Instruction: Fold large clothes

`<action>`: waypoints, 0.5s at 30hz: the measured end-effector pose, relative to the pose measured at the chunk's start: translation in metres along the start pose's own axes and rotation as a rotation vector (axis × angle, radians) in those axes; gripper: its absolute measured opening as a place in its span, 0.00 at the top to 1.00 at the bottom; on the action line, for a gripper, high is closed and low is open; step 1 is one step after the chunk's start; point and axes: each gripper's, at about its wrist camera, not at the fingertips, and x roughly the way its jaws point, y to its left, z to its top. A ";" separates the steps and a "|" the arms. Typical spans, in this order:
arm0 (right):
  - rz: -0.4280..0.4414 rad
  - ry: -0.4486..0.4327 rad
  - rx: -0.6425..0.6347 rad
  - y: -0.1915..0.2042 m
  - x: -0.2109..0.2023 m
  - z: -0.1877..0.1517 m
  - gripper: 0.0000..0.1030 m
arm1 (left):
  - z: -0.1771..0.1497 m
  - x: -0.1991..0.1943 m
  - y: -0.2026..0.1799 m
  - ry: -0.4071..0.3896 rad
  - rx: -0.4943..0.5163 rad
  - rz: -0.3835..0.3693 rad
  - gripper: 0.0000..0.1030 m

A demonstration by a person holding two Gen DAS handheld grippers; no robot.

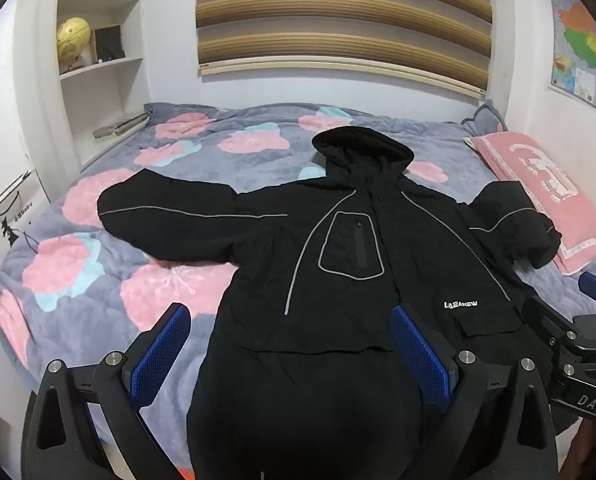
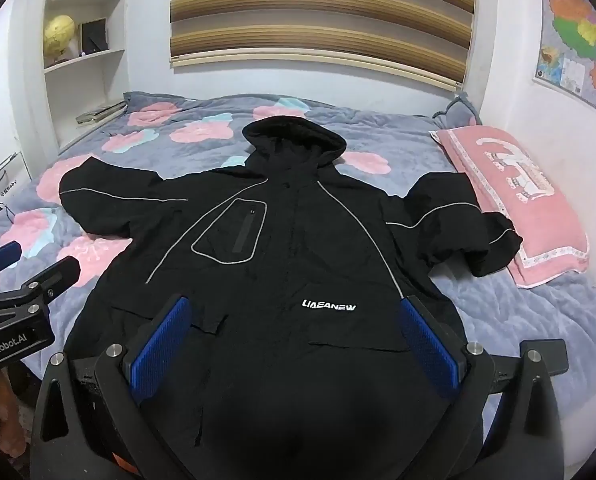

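Observation:
A large black hooded jacket (image 1: 337, 240) with grey piping and a white logo lies spread face up on the bed, hood at the far end and both sleeves stretched out. It also shows in the right wrist view (image 2: 298, 248). My left gripper (image 1: 290, 320) is open and empty, hovering above the jacket's lower left part. My right gripper (image 2: 294, 316) is open and empty above the lower middle of the jacket. The right gripper shows at the right edge of the left view (image 1: 577, 320). The left gripper shows at the left edge of the right view (image 2: 26, 272).
The bed has a grey quilt (image 1: 78, 240) with pink flowers. A pink pillow (image 1: 537, 192) lies at the right, touching the jacket's right sleeve. White shelves with a globe (image 1: 72, 40) stand at the far left. A map (image 1: 585, 48) hangs on the right wall.

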 end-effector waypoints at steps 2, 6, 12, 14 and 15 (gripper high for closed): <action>0.001 0.002 0.006 -0.001 0.001 0.000 0.00 | 0.000 0.000 0.000 0.000 0.002 0.002 0.03; 0.000 0.010 0.009 0.000 0.004 -0.001 0.00 | -0.001 0.002 -0.001 0.005 0.002 0.002 0.03; -0.004 0.020 0.010 0.000 0.007 -0.001 0.00 | 0.000 0.005 0.003 0.009 -0.003 0.002 0.03; -0.002 0.021 0.009 0.001 0.008 -0.002 0.00 | -0.001 0.008 0.003 0.004 -0.002 0.004 0.03; -0.002 0.024 0.008 0.001 0.009 -0.002 0.00 | -0.002 0.008 0.004 0.006 -0.003 0.003 0.03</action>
